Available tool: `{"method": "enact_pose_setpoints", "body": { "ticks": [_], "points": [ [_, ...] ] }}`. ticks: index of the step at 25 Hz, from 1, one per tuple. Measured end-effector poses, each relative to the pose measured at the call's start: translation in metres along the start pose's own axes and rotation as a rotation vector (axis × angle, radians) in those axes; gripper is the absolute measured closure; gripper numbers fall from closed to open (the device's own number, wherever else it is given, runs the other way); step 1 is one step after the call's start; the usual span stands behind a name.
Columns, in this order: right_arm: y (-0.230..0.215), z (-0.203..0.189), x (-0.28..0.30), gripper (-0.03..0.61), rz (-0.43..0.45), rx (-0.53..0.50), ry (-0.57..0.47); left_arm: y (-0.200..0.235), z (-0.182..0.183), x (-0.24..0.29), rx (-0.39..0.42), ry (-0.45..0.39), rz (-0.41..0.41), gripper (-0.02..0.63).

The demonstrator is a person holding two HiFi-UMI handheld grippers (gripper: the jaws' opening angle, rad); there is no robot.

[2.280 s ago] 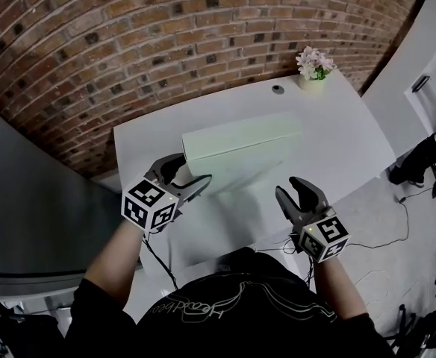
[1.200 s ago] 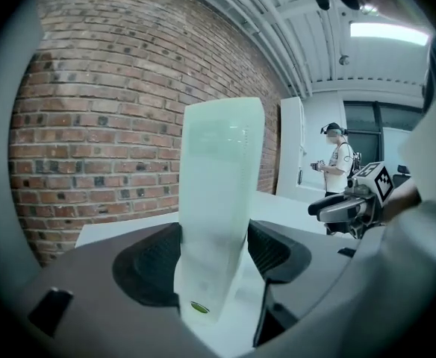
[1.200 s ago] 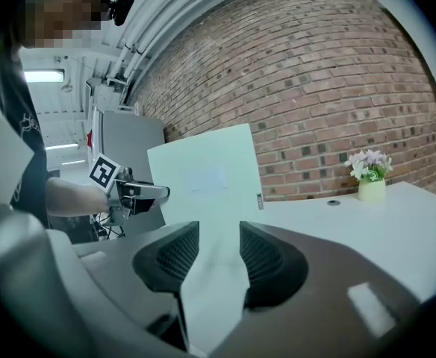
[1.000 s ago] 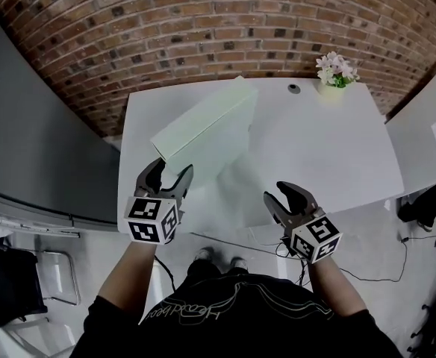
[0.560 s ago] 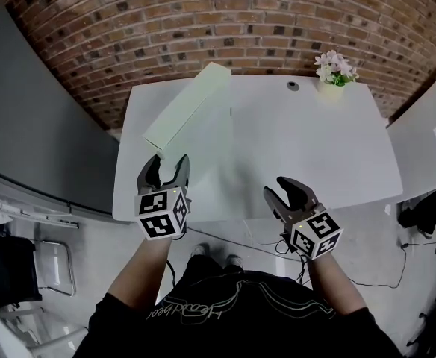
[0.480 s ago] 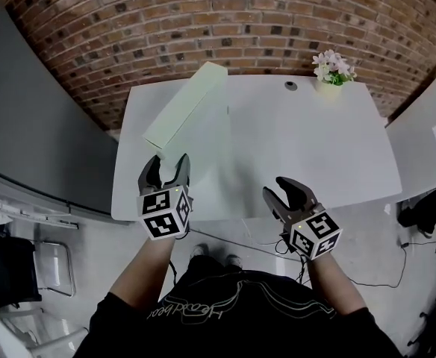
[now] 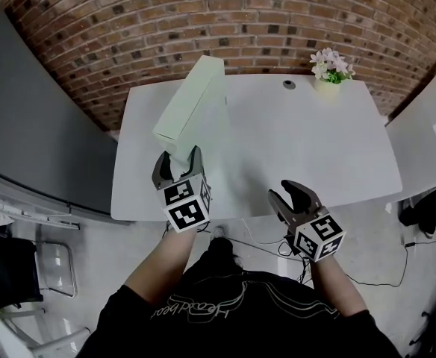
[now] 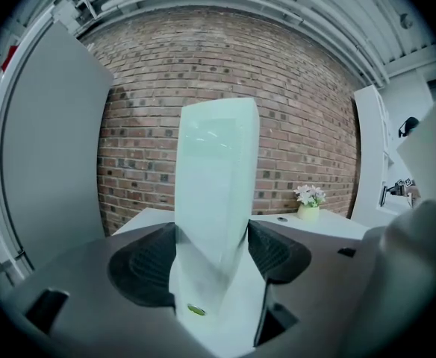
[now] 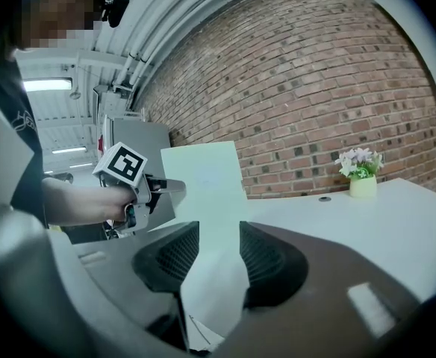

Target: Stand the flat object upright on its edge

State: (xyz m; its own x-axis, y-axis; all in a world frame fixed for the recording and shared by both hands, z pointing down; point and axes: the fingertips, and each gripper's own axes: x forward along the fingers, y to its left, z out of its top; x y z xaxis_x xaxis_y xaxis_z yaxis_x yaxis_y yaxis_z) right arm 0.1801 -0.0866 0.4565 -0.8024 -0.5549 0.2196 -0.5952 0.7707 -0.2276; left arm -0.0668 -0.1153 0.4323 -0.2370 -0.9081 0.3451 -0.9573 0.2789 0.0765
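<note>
A pale green flat box stands upright on its long edge on the white table, running from near left to far. Its narrow end faces my left gripper. That gripper is open at the box's near end, the end face lined up with the gap between its pads; I cannot tell whether they touch it. My right gripper hangs open and empty at the table's front edge. Its view shows the box's broad side and the left gripper's marker cube.
A small pot of flowers and a dark round fitting sit at the table's far right. A brick wall is behind the table, a grey partition to its left. A chair and cables lie on the floor.
The box has swung from lying across the table to running away from me. My left gripper has moved right and rolled, closing in on the box's near end. The right gripper shifted slightly.
</note>
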Motion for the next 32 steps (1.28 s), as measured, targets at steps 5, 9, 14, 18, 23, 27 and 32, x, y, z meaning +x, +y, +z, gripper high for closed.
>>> {"method": "enact_pose_setpoints", "body": {
  "ticks": [5,9,14,18,23,27,32],
  "points": [
    [-0.001,0.001,0.011,0.405,0.000,0.001,0.010,-0.011,0.003,0.010,-0.005,-0.016,-0.018,0.322],
    [-0.003,0.005,0.021,0.405,0.002,0.000,0.016,-0.015,0.004,0.010,0.015,-0.026,-0.070,0.321],
    [0.007,0.009,0.033,0.405,0.027,0.006,0.009,-0.011,0.008,0.005,0.025,-0.038,-0.181,0.301],
    [0.015,0.012,0.045,0.405,0.049,0.000,0.012,-0.006,0.013,-0.005,0.013,-0.043,-0.355,0.295],
    [0.028,0.005,0.069,0.405,0.100,0.098,0.026,0.016,0.013,-0.016,0.018,-0.031,-0.622,0.295],
    [0.047,0.010,0.096,0.405,0.147,0.101,0.043,0.020,0.021,-0.017,0.112,0.011,-0.840,0.295],
    [0.073,0.015,0.127,0.403,0.163,0.011,0.069,0.020,0.011,-0.010,0.261,0.131,-1.053,0.298]
  ]
}}
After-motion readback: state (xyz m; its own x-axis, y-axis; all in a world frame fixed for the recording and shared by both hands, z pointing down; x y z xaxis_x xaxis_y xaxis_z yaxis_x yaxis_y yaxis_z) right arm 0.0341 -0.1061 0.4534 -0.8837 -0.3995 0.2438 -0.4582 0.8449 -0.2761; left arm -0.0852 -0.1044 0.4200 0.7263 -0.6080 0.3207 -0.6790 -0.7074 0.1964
